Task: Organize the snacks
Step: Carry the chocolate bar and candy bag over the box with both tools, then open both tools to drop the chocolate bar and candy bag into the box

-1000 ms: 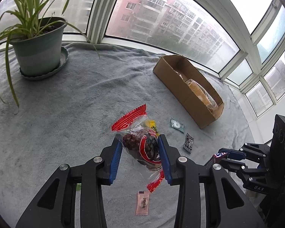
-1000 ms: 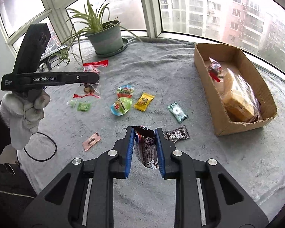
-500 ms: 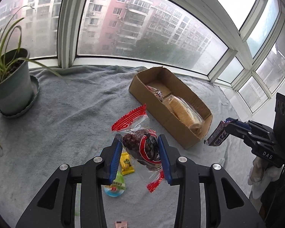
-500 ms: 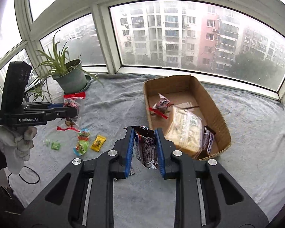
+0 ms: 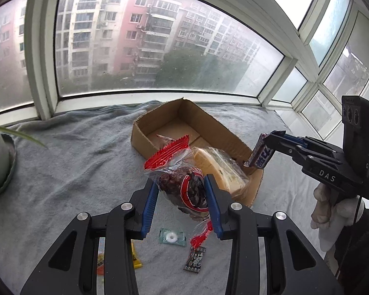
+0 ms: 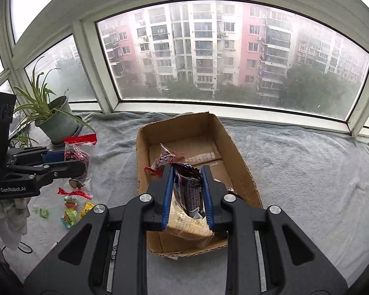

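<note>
Two tools are up above the grey-towelled tabletop, each pinching a snack, with the cardboard box as the landmark. The left tool grips a clear bag of dark dried fruit with red sealed ends; in the right wrist view this bag hangs to the left of the box, clear of its wall. The right tool has its blue pads pressed close on a dark chocolate bar wrapper, held over the near part of the box's inside. Inside the box lie a wrapped slab of bread at the near end and a small red-edged packet toward the middle. To the left of the box, loose sweets lie on the towel: a mint in a clear wrapper, a small dark packet, a yellow packet and green ones. A potted plant stands farther left of the box, by the window. A white-gloved hand holds the right tool's handle.
</note>
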